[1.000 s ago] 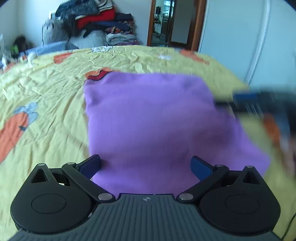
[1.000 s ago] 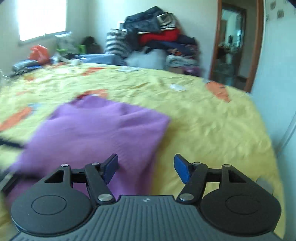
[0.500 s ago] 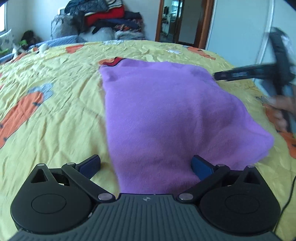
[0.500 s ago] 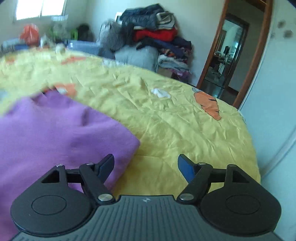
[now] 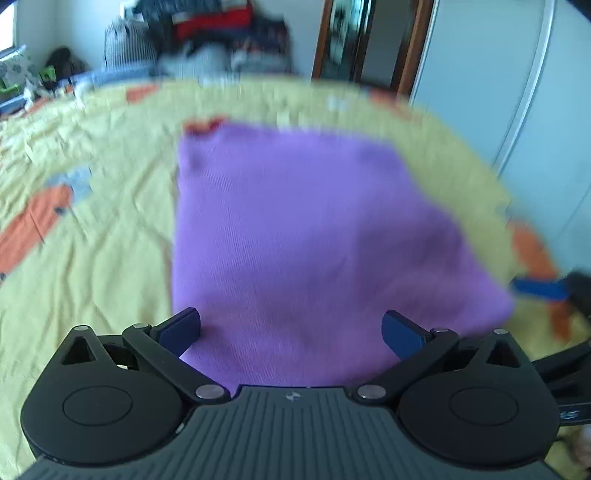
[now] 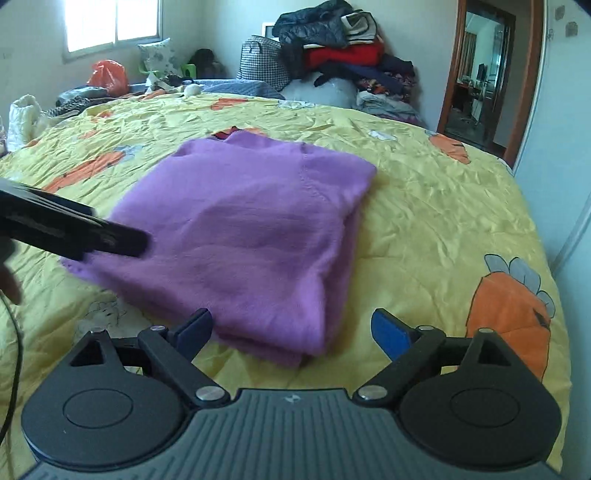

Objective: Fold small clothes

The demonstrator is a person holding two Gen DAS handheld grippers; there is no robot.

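The purple sweater lies folded on the bed, its near edge just ahead of both sets of jaws. It looks soft, light and floppy, so pinch a thick folded edge. The left gripper is wide open and empty; the right gripper is opening, empty too.

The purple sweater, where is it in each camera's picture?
Left wrist view: the purple sweater fills the middle, reaching down between the left gripper's open fingers.
Right wrist view: the purple sweater lies folded left of centre, its near corner before the gripper.
Shared landmark: the pile of clothes by the far wall, blurred in the left view.
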